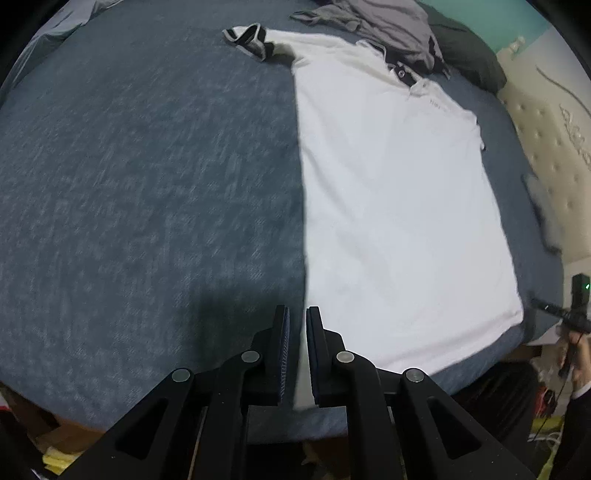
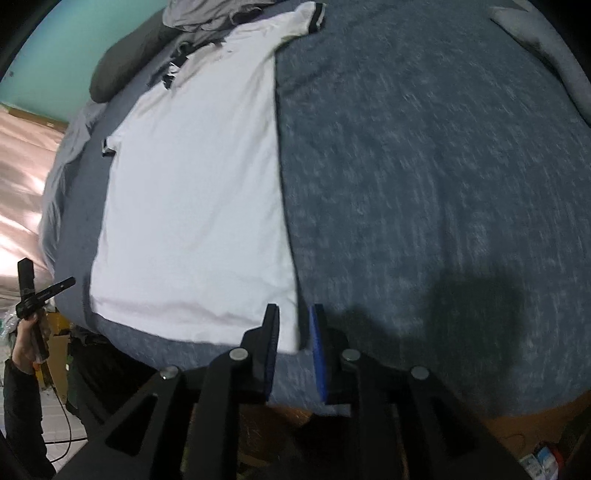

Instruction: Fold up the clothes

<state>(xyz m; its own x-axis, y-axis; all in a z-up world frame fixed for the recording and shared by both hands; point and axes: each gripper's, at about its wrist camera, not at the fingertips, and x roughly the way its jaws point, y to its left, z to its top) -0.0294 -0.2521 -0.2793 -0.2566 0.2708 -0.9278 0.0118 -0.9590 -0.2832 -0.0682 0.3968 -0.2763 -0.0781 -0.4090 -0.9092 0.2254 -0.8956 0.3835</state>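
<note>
White shirt [image 1: 399, 206] flat beyond slightly parted left claw [image 1: 297, 325].

- Blue-grey heathered bedspread [image 1: 147, 166] over the bed, smooth.
- Dark grey-green pillow [image 2: 122, 62] at far end, by teal wall [image 2: 55, 55].
- Cream tufted padded headboard [image 1: 546, 147] w/ dimples, alongside bed edge.
- Yellow cloth [image 1: 55, 458] on floor, lower corner.

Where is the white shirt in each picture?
Left wrist view: the white shirt fills the right half, hem near the bottom.
Right wrist view: the white shirt lies left of centre, hem near the bottom.
Shared landmark: the striped sleeve cuff at the top.
</note>
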